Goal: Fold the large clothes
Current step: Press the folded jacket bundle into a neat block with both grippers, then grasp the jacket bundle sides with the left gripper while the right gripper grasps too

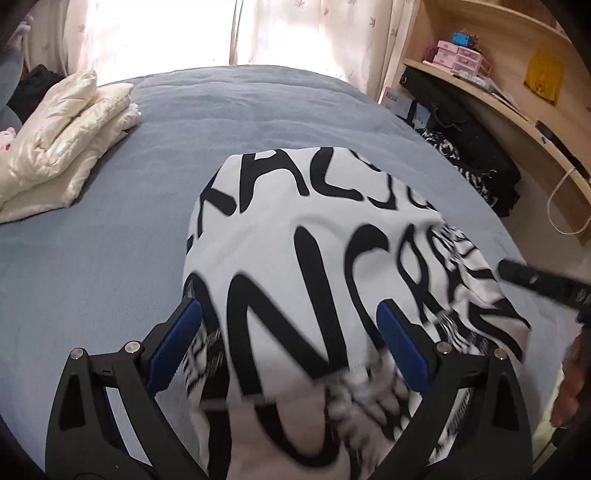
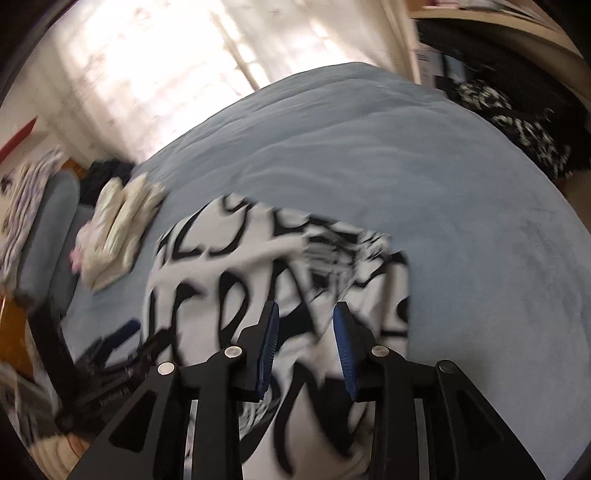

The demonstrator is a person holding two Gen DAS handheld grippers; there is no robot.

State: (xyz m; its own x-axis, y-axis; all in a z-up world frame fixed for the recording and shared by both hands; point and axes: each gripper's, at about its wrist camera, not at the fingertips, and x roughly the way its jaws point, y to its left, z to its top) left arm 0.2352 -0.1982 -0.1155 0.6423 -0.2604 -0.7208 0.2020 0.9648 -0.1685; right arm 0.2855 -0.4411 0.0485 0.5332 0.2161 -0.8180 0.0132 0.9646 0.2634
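Note:
A white garment with big black letters (image 1: 295, 236) lies bunched on the blue bed cover (image 1: 110, 221). My left gripper (image 1: 290, 314) is open wide, its blue pads (image 1: 177, 332) on either side of the near part of the cloth, not pinching it. My right gripper (image 2: 306, 314) is open above the same garment (image 2: 229, 254), jaws partly apart with cloth showing between them; the right wrist view is blurred. The right gripper's black finger (image 1: 535, 280) shows at the right edge of the left wrist view.
A folded cream puffy jacket (image 1: 62, 140) lies at the bed's left side. Curtains (image 1: 166, 33) hang behind the bed. A wooden shelf unit (image 1: 517, 85) with boxes and dark clothes stands to the right. A grey chair (image 2: 48, 236) stands left of the bed.

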